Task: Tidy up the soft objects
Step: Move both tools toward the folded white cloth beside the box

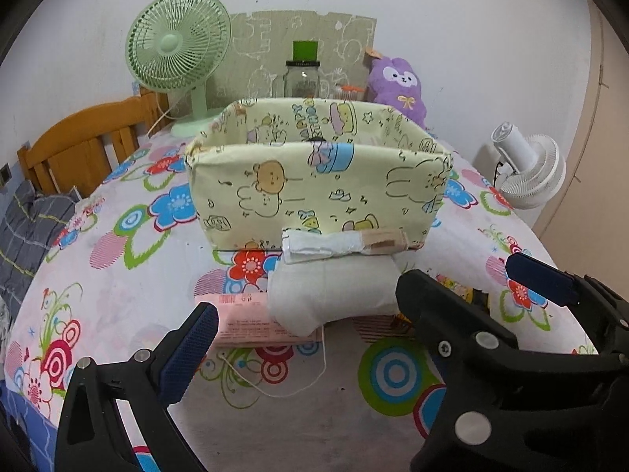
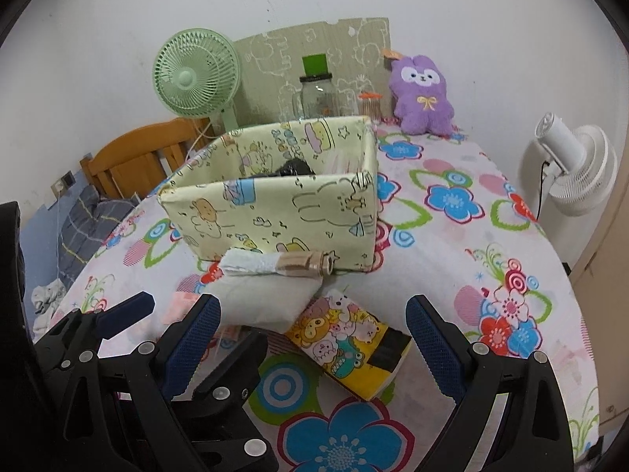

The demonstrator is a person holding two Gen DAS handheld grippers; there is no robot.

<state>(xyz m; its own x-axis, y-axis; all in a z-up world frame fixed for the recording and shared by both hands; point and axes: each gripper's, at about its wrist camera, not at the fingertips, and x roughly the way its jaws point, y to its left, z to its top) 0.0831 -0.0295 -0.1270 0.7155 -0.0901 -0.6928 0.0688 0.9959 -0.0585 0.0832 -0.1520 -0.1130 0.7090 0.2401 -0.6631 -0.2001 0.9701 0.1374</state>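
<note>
A pale yellow fabric box with cartoon prints stands on the flowered bedspread; something black lies inside it. In front of it lies a white soft pad. A white roll with a beige end rests on the pad. A pink pack peeks out beneath the pad, and a yellow cartoon pack lies to its right. My left gripper is open just short of the pad. My right gripper is open over the yellow pack. The two grippers sit side by side and overlap.
A purple plush, a glass jar, a green fan and a cardboard sheet line the wall. A white fan stands off the right edge. A wooden headboard and grey bedding are at the left.
</note>
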